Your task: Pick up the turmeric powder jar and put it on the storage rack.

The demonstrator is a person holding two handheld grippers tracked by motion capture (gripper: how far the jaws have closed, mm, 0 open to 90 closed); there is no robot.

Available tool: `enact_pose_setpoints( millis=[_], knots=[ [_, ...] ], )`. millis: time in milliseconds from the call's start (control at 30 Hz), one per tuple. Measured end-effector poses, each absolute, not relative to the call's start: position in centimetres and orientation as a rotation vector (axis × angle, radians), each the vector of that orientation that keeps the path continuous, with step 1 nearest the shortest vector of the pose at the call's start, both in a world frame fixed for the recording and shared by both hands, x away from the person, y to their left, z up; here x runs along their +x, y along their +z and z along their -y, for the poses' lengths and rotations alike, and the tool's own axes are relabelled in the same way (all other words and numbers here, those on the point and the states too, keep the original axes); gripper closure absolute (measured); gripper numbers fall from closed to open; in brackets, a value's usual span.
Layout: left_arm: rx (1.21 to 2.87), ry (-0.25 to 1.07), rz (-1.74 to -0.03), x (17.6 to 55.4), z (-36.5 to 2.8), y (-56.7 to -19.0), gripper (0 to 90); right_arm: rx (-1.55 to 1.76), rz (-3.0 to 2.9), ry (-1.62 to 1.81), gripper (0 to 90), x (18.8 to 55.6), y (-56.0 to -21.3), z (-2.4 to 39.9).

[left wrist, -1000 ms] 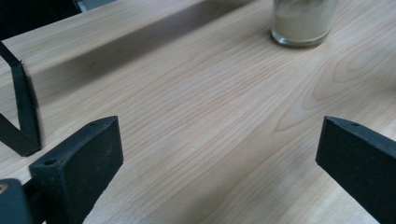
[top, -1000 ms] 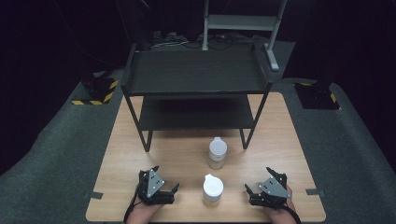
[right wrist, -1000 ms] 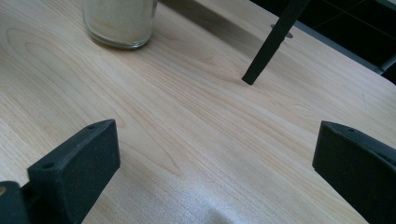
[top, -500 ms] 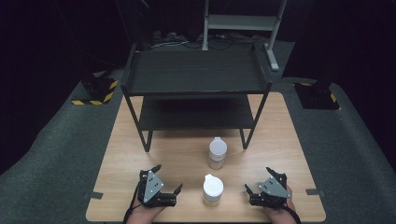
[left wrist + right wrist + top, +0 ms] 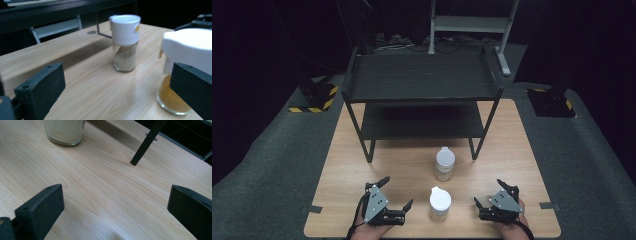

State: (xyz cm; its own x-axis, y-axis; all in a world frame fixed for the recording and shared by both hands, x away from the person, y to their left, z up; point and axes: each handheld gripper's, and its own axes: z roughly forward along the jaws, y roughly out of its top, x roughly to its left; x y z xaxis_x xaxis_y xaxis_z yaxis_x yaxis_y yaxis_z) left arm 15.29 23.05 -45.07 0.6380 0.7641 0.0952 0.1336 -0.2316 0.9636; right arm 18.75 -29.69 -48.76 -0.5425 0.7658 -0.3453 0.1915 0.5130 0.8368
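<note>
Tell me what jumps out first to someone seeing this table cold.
Two white-capped glass shaker jars stand upright mid-table: the near jar with amber contents sits between the open left claw and the open right claw, while the far jar holds pale powder. Behind them a black two-tier shelf rack spans the wooden table.

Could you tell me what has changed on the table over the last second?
The left gripper has edged slightly right, toward the near jar, with its jaws open and holding nothing. The right gripper has stayed put, also open and empty. Both the near jar and the far jar stand where they stood, in front of the black shelf rack.
</note>
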Motion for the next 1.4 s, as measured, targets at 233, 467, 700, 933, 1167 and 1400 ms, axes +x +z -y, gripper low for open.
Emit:
enact_pose_setpoints(
  millis=[233, 467, 700, 933, 1167, 1400],
  knots=[
    [1.721, 0.678, -0.696, 15.1, -22.3, -44.8, 0.5, 0.778, -2.021, 0.998, 0.0, 18.7, -48.8, 29.7],
    [1.714, 0.638, -0.664, 15.0, -21.4, -44.8, 0.5, 0.778, -2.022, 0.998, 0.0, 18.8, -48.8, 29.7],
    [1.710, 0.603, -0.641, 15.3, -20.2, -45.0, 0.5, 0.777, -2.023, 0.997, 0.0, 18.8, -48.7, 29.7],
    [1.717, 0.585, -0.629, 15.5, -19.2, -45.4, 0.5, 0.777, -2.023, 0.998, 0.0, 18.8, -48.7, 29.7],
    [1.726, 0.572, -0.624, 15.8, -18.5, -45.8, 0.5, 0.778, -2.024, 0.997, 0.0, 18.8, -48.7, 29.7],
    [1.736, 0.547, -0.632, 16.3, -17.7, -46.7, 0.5, 0.779, -2.024, 1.000, 0.0, 18.8, -48.7, 29.7]
  ],
)
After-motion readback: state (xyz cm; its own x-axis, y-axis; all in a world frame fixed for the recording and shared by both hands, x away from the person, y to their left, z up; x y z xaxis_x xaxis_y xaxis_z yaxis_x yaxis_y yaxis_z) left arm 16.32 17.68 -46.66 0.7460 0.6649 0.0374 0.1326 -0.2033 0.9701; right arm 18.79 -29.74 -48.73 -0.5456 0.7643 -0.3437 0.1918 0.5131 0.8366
